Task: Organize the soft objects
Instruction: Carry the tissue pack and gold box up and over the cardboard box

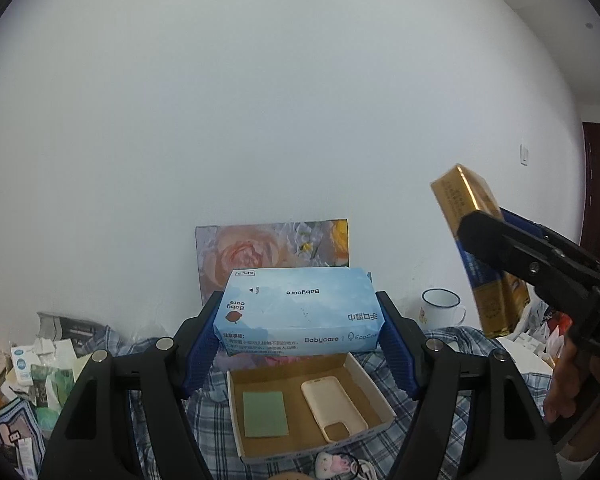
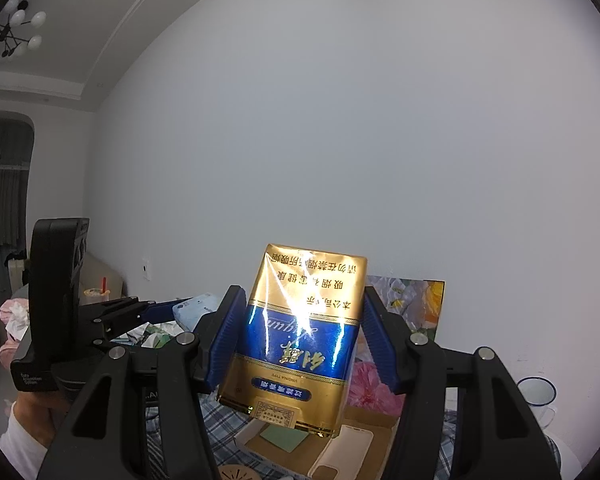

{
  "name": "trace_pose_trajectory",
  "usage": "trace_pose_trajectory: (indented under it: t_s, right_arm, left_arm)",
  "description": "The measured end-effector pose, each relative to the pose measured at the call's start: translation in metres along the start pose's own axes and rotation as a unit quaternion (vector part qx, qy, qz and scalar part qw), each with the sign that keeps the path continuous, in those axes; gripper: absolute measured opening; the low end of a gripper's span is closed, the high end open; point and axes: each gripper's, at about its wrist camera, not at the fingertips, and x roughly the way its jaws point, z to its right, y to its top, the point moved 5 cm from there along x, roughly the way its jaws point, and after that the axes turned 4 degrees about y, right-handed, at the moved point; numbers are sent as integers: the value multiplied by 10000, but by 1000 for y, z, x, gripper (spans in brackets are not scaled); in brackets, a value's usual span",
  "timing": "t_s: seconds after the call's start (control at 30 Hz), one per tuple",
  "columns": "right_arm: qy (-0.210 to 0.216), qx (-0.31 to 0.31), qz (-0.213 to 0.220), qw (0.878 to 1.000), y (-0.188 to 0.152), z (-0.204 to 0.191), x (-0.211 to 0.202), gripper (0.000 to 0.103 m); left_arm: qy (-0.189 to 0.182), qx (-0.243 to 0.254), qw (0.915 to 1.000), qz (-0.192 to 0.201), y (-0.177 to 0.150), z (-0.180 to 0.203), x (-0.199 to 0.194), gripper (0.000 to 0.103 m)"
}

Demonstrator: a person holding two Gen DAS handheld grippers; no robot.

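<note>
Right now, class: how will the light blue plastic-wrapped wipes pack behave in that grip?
The light blue plastic-wrapped wipes pack probably yields: its ends dent at the left hand-held gripper pads. Glossy film suggests it may slip. Held aloft level, it seems fairly light.

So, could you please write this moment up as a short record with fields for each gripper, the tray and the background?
left gripper: shut on the blue wipes pack, held above the tray
right gripper: shut on the gold and blue carton, held in the air
cardboard tray: holds a green pad and a beige phone case, lying apart
surface: plaid cloth
background: enamel mug, flower picture against the wall
</note>
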Motion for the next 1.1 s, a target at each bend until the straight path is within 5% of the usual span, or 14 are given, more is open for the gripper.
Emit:
trace_pose_trajectory:
  t_s: [0.43, 1.1]
  right_arm:
    - [-48, 158, 87, 9998, 13, 9, 24, 57]
    - [-124, 456, -745, 9961, -48, 35, 72, 57]
  left_arm:
    - [85, -133, 9998, -83, 2, -1, 28, 74]
    - [257, -253, 9953, -896, -51, -20, 100, 74]
